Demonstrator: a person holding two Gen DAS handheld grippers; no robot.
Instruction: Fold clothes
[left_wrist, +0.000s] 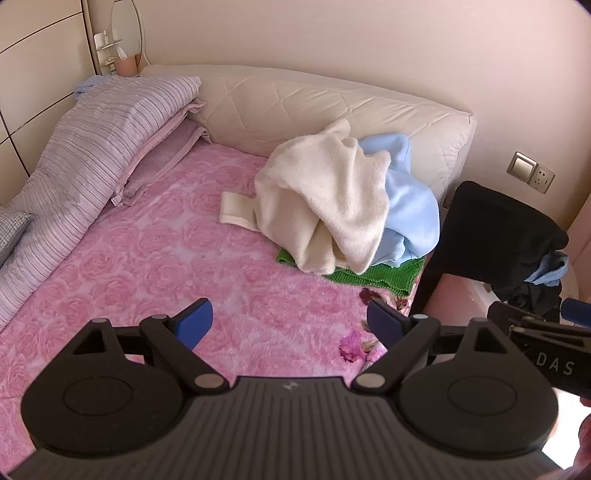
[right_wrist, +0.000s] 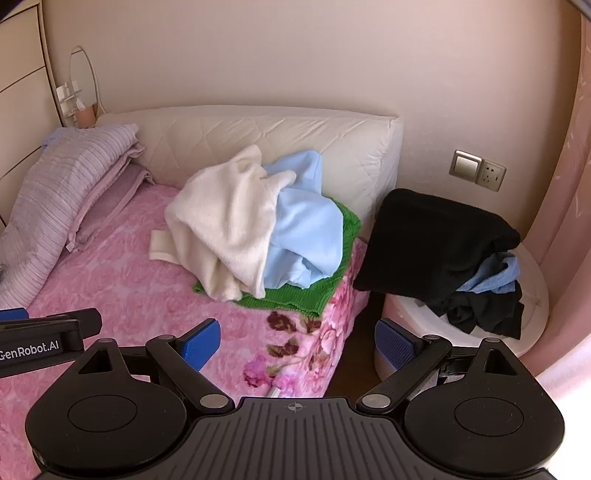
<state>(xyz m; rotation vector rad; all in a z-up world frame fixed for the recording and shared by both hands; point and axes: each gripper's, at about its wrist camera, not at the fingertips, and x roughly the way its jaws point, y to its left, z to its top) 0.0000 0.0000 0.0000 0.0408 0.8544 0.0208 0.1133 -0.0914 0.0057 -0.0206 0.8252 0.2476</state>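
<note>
Heap of clothes at the bed's far right corner, against the quilted headboard (right_wrist: 258, 136): cream fleece garment (left_wrist: 325, 195) on top, light blue garment (left_wrist: 410, 210) partly beneath it, green knit (left_wrist: 388, 277) at the bottom, mostly covered. Crumpled; no long axis readable, garment types unclear. The cream cuff points left across the pink blanket (left_wrist: 166, 258). Left gripper (left_wrist: 290, 323) and right gripper (right_wrist: 297, 345): jaws spread wide, empty, well short of the heap. Black garment (right_wrist: 436, 240) drapes a white basket (right_wrist: 532, 295), hiding its contents.
</note>
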